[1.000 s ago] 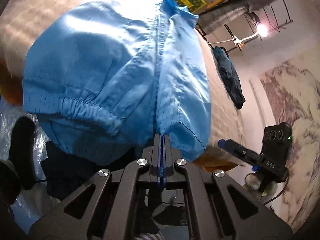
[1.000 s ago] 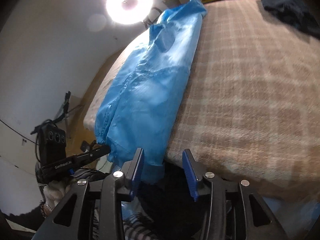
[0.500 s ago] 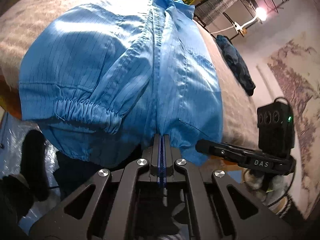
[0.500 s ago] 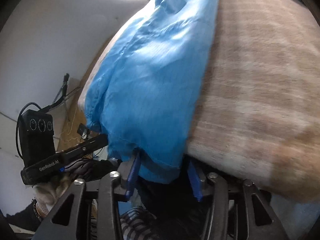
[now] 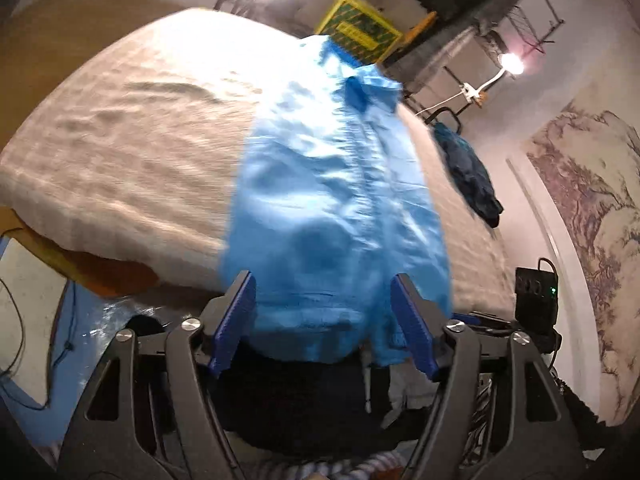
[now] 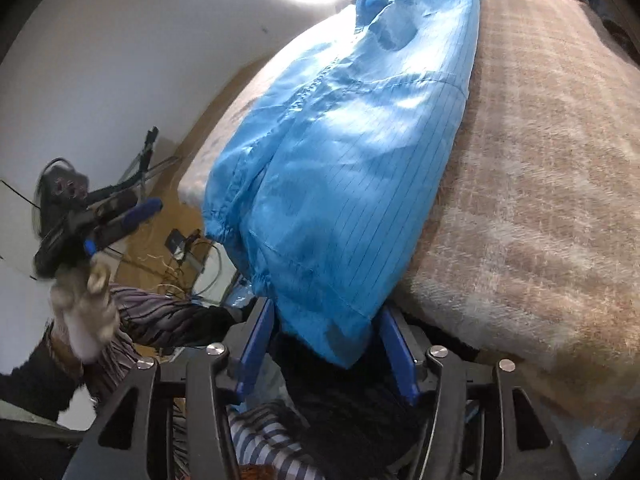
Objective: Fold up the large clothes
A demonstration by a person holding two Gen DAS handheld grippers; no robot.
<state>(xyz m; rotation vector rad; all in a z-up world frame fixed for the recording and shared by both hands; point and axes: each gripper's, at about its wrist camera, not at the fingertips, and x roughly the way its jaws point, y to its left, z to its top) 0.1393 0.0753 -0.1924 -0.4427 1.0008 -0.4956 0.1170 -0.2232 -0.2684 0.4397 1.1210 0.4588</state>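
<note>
Blue garment (image 5: 340, 200) lies lengthwise on bed (image 5: 120, 152), hem overhanging the near edge. Left hand-held gripper (image 5: 324, 324) and right hand-held gripper (image 6: 324, 344) both gape, gripping nothing. Pinch hem corners evenly before folding.

The garment (image 5: 336, 208) lies lengthwise on the bed (image 5: 120, 160), running straight ahead of the left claw (image 5: 324, 320), its near hem hanging over the bed's near edge between that claw's spread fingers. A second garment (image 5: 468, 172) lies on the bed ahead and to the right of the left claw, well apart from the first; a box (image 5: 536, 292) stands just right of the claw, and a crate (image 5: 356, 32) stands beyond the bed's far end. The right claw (image 6: 328, 348) sits at the same near hem, fingers apart on either side of it, with bare bed to its right and the person's left hand (image 6: 84, 308) to its left.
</note>
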